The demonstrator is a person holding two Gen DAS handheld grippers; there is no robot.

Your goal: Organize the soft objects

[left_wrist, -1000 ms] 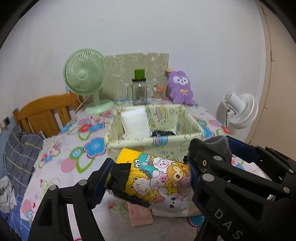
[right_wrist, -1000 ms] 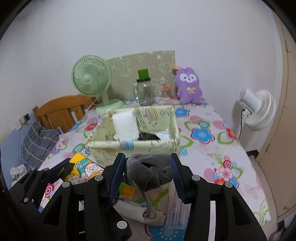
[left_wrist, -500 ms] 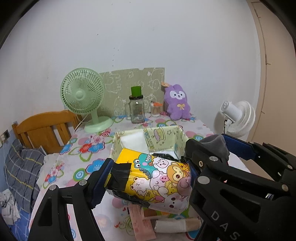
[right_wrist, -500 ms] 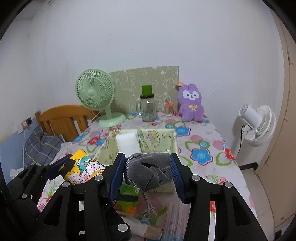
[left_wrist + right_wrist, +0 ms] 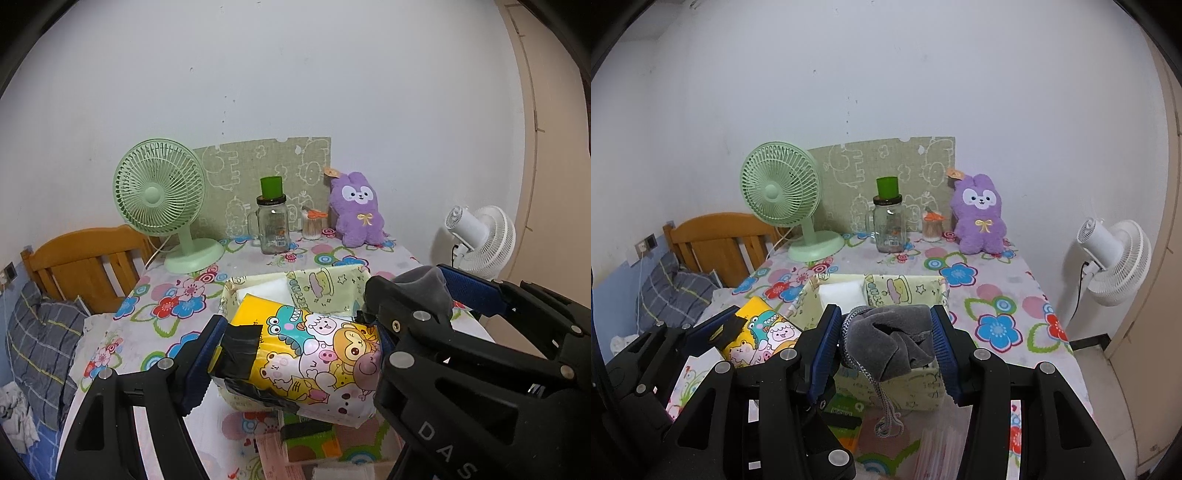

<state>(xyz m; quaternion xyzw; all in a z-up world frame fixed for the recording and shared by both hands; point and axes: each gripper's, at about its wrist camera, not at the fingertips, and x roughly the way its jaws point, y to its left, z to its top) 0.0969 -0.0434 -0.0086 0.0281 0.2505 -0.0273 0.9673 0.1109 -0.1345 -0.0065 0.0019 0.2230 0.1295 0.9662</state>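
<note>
Over the last second I lifted both of my grippers away from the flowered tablecloth. In the left wrist view, the pale green fabric storage box sank from the middle of the picture until the yellow cartoon-printed tissue pack covered most of it. More white wall appeared above the mint green desk fan and the purple plush rabbit. In the right wrist view, the grey velvet drawstring pouch came to overlap the near side of the box, and a green packet showed on the table under it.
</note>
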